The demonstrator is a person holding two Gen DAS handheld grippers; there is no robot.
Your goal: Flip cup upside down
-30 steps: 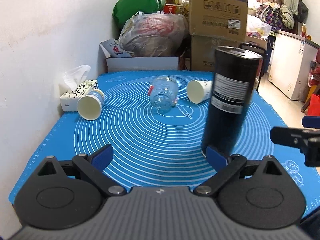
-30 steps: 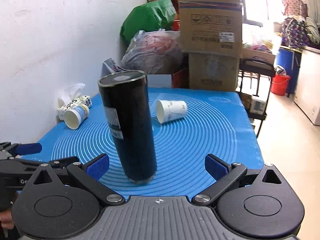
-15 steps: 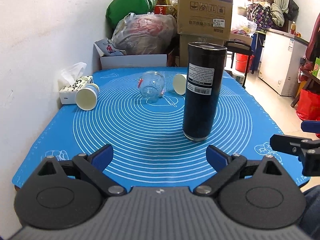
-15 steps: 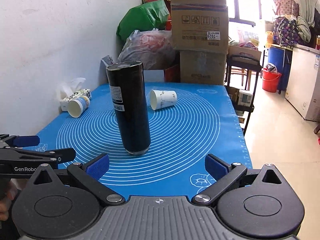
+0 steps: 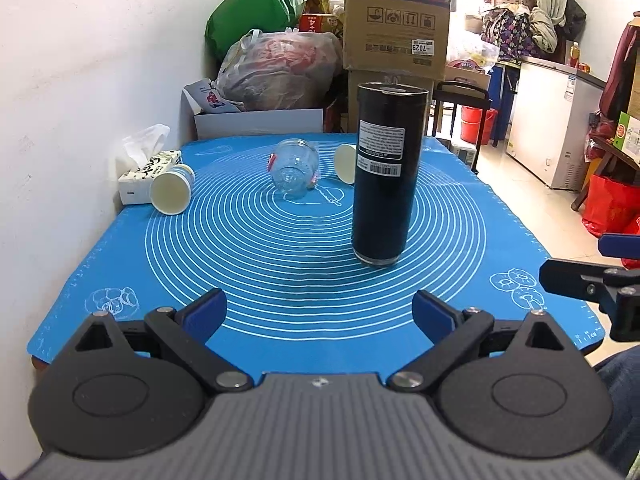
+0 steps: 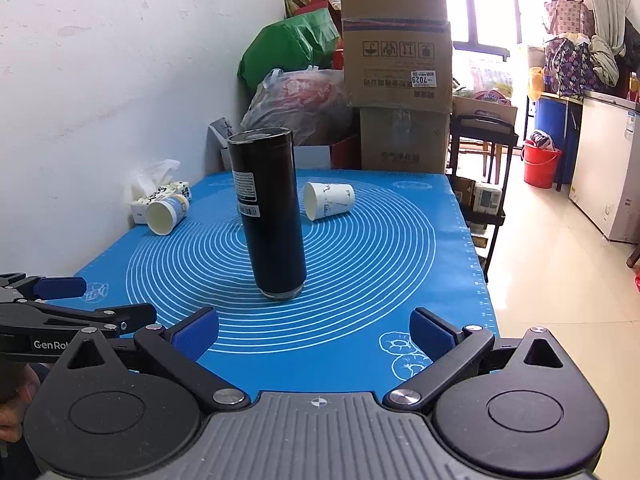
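1. Tall black cup (image 5: pixel 383 176), smooth cylinder with a white label that reads upside down, stands upright near the middle of the blue mat (image 5: pixel 248 280), free of both grippers.
2. Left gripper (image 5: pixel 320 312) spread wide, holds nothing, over the mat's near edge; blue pads (image 5: pixel 204 312).
3. Right gripper (image 6: pixel 314 330) also wide apart, empty, at the near edge toward the right corner.
4. Clear glass jar (image 5: pixel 294 168) lies on its side past the centre; contents unclear.
5. White paper cup (image 6: pixel 329 200) lies on its side toward the far edge, mouth visible, looks empty.
6. Blue-banded paper cup (image 5: pixel 172 192) on its side at the left edge, empty, touching the tissue box (image 5: pixel 146 176), tissue sticking out.
7. Mat printed with white concentric rings.
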